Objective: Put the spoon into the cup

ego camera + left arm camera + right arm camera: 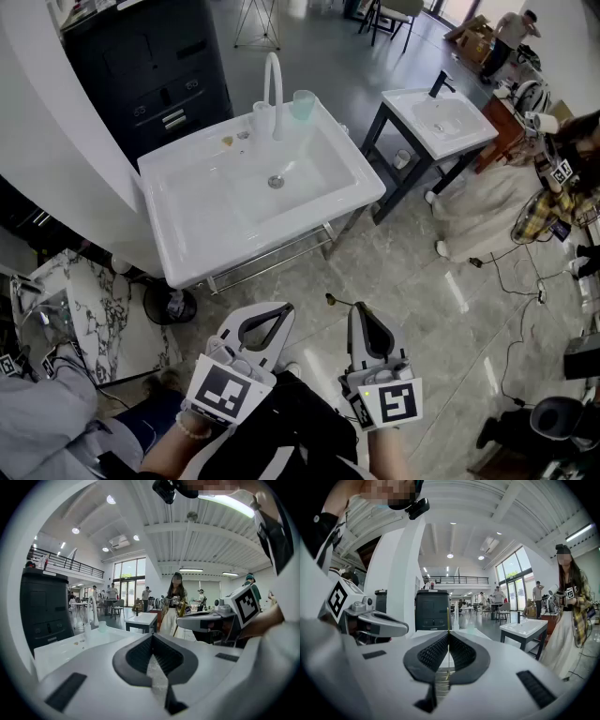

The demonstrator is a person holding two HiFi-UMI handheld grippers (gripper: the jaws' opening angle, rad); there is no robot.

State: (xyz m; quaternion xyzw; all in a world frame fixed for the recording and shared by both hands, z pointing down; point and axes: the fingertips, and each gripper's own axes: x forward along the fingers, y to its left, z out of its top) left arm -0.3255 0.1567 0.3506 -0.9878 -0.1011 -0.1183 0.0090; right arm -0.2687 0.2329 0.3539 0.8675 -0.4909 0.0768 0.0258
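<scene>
A white sink (178,225) stands ahead of me with a tall white faucet (274,94). Beside the faucet sit a teal cup (303,105) and a clear cup (262,117); the teal cup (102,626) also shows far off in the left gripper view. My right gripper (361,309) is shut on a thin spoon (339,301), well short of the sink. In the right gripper view the spoon's slim gold handle (449,618) stands upright between the pads of the right gripper (449,637). My left gripper (281,309) (152,638) hangs beside it, shut and empty.
A smaller white sink (441,120) on a dark frame stands to the right. A black cabinet (155,66) is behind the main sink. A person (562,178) stands at far right among cables on the tiled floor. A marbled slab (103,309) lies at left.
</scene>
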